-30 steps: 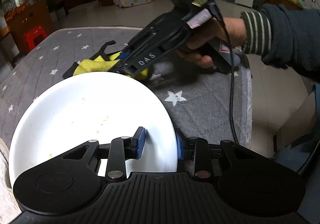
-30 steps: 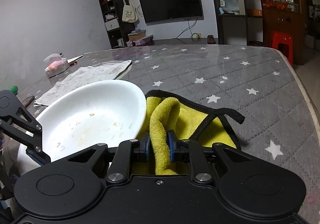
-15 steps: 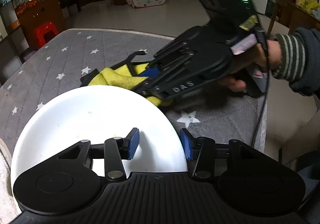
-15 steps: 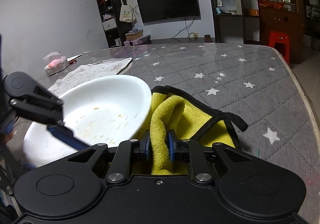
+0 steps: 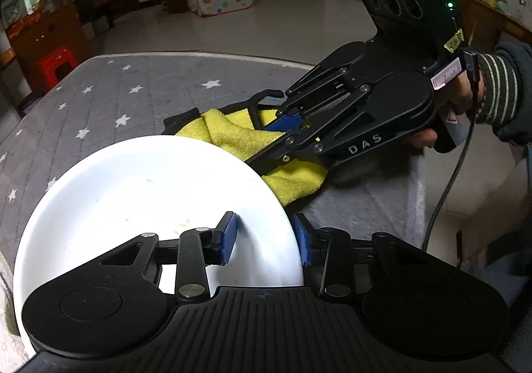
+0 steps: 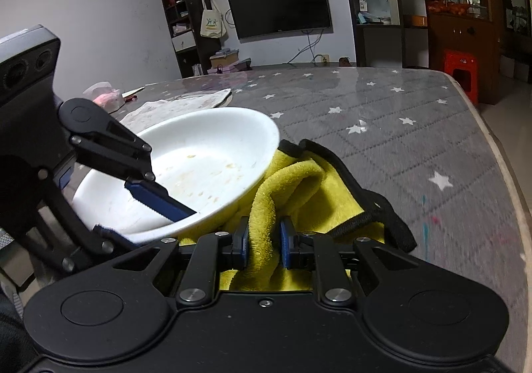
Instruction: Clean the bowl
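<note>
Just at the near table edge sits the white bowl (image 5: pixel 149 193), flecked with food bits, its rim between the left gripper's (image 5: pixel 266 241) spread blue pads, which straddle it without clamping. Beside it, touching, the yellow cloth (image 6: pixel 299 186) is pinched in the right gripper's (image 6: pixel 263 246) closed fingers on the star-patterned table (image 6: pixel 399 113).

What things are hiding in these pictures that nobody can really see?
1. Near side of the white bowl: left wrist view, covered by the left gripper body.
2. Part of the yellow cloth: right wrist view, tucked under the bowl's rim.
3. Pink item at the table's far end: right wrist view, too small to name.
4. Cabinet contents: both views, too small.
</note>
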`<state>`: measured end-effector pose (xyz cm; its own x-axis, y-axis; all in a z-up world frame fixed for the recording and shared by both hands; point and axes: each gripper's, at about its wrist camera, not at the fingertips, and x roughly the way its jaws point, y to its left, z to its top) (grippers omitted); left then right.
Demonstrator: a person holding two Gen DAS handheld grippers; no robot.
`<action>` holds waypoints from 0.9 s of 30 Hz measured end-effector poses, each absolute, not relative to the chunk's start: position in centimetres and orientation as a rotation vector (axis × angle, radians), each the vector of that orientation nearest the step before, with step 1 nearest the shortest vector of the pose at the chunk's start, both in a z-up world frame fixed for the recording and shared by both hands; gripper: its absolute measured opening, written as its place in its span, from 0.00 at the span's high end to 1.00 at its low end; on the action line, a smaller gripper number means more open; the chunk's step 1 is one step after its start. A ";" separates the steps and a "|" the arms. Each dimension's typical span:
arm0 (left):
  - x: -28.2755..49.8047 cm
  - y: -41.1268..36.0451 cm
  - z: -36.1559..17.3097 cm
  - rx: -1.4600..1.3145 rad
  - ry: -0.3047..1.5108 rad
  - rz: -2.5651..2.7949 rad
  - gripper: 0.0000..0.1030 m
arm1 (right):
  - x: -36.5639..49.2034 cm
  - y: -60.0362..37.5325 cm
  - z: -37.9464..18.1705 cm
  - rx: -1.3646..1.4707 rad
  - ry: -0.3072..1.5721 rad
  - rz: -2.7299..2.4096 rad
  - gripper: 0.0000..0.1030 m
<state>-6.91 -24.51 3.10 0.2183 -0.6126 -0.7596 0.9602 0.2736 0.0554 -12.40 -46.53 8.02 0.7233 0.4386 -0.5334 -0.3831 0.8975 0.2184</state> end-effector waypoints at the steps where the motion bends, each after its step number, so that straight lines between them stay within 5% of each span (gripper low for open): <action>1: -6.9 -24.4 3.0 0.602 0.701 -1.188 0.65 | -12.5 -46.6 8.0 0.102 0.613 0.454 0.81; 27: -7.4 -23.9 2.9 0.592 0.719 -1.175 0.65 | -5.4 -46.5 7.9 0.050 0.629 0.450 0.81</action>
<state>-7.39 -23.93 2.92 0.2166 -0.6061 -0.7654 0.9573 0.2855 0.0449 -5.42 -46.51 7.87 0.7156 0.4214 -0.5571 -0.3913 0.9025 0.1800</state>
